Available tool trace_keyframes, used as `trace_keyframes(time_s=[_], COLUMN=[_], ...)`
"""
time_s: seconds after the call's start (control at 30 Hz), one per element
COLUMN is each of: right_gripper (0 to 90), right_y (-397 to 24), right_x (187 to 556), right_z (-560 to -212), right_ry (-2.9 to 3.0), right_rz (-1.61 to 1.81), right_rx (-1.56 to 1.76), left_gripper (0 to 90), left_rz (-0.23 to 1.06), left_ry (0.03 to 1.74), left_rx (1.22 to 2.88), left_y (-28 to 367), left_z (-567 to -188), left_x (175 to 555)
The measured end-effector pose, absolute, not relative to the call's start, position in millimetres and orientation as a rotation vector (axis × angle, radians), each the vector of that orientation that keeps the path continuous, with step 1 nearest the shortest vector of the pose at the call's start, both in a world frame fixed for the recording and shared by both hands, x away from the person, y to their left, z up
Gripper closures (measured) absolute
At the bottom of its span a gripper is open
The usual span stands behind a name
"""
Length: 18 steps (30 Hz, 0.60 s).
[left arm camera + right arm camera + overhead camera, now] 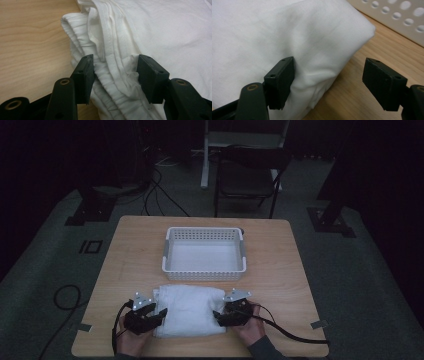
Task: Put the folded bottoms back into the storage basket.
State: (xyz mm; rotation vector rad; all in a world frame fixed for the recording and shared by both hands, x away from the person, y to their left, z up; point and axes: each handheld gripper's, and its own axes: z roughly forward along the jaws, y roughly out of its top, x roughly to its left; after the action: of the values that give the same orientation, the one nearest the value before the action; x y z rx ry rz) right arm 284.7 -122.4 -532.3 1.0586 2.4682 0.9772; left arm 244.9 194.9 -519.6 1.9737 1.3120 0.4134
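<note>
Folded white cloth [130, 42] edge between left jaws, beside right jaws

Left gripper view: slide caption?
Black left gripper pinching the layered hem of a folded white cloth on a wooden table.

Wooden table [135, 250]: white basket [204, 273], folded cloth [190, 310].

A folded white garment [190, 310] lies flat on the wooden table [135, 250], near the person's edge and just in front of a white perforated basket [205, 254]. It forms a thick, roughly rectangular stack. Its left edge shows several stitched, gathered layers (a ribbed hem among them) [110, 65], loosely bunched; its right edge [342, 45] is a smooth rounded fold with a few soft creases.
</note>
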Motion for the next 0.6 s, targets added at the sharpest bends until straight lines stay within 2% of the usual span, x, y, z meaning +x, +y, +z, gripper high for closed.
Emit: trace_keyframes(time_s=[0.6], right_gripper=[27.3], right_y=[-154.5], right_x=[306.5], right_z=[-530.4], right_ry=[2.353], right_rz=[0.936], right_rx=[1.214], left_gripper=[48.2], left_rz=[0.425], left_ry=[1.24], left_rx=[1.986], left_y=[159.3], left_z=[-520.5], left_x=[289.8])
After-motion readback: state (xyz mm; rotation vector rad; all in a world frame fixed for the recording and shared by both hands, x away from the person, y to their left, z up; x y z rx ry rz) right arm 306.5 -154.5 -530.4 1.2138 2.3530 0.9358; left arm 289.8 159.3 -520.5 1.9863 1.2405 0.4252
